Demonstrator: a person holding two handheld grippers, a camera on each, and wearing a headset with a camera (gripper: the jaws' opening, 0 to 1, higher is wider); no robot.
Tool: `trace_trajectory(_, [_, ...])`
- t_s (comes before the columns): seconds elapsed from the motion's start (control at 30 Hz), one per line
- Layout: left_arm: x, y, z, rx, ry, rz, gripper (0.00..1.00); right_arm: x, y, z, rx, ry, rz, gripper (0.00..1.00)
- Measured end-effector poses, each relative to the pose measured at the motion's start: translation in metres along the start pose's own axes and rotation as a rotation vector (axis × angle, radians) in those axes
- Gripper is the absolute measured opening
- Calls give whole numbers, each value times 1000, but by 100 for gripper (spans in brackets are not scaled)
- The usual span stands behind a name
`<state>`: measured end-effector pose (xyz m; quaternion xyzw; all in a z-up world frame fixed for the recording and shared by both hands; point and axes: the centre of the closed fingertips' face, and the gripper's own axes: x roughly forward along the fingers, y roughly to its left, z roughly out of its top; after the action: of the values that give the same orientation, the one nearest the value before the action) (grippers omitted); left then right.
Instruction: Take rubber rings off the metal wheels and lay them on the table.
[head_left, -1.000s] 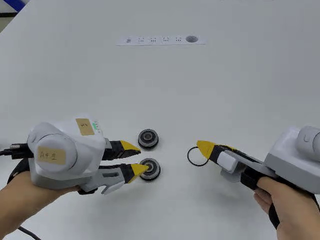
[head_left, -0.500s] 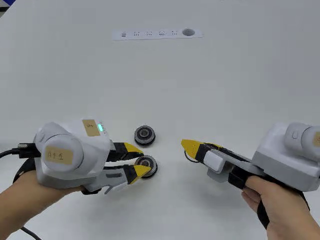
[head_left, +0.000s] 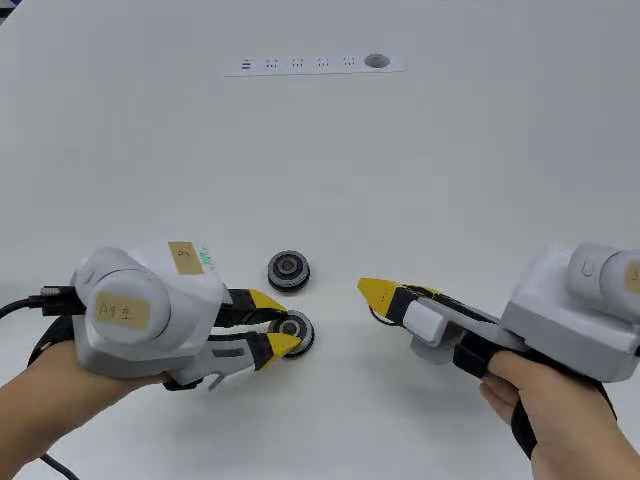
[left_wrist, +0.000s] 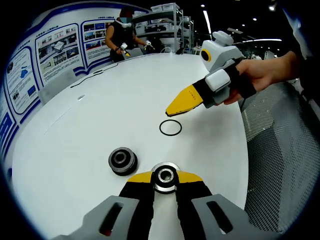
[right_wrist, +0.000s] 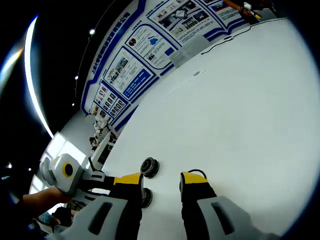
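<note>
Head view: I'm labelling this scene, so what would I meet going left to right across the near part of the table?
left hand → left gripper → wheel at its tips → right gripper → right hand

A power strip (head_left: 314, 65) lies near the desk's (head_left: 480, 180) far edge. A metal wheel (head_left: 288, 270), a second wheel (head_left: 295, 329) and a rubber ring (left_wrist: 170, 127) lie nearer.

Head view: tips of my left gripper (head_left: 280, 322) cover part of 1 wheel (head_left: 298, 327). Right gripper view: my own jaw hides most of the rubber ring (right_wrist: 196, 171). Power strip (head_left: 315, 65) markings unreadable.
</note>
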<state>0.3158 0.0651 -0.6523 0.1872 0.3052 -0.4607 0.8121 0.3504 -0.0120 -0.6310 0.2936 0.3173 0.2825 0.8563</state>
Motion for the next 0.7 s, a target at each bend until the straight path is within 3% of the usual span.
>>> trace_trajectory(0.5, [1, -1, 0, 40, 13, -6, 15, 2, 6, -3, 13, 10, 21, 31])
trace_trajectory(0.57, [1, -2, 0, 65, 21, -8, 15, 3, 8, -4, 19, 14, 30, 31])
trace_trajectory(0.7, [1, -2, 0, 58, 23, -11, 15, 5, 15, -6, 34, 20, 61, 32])
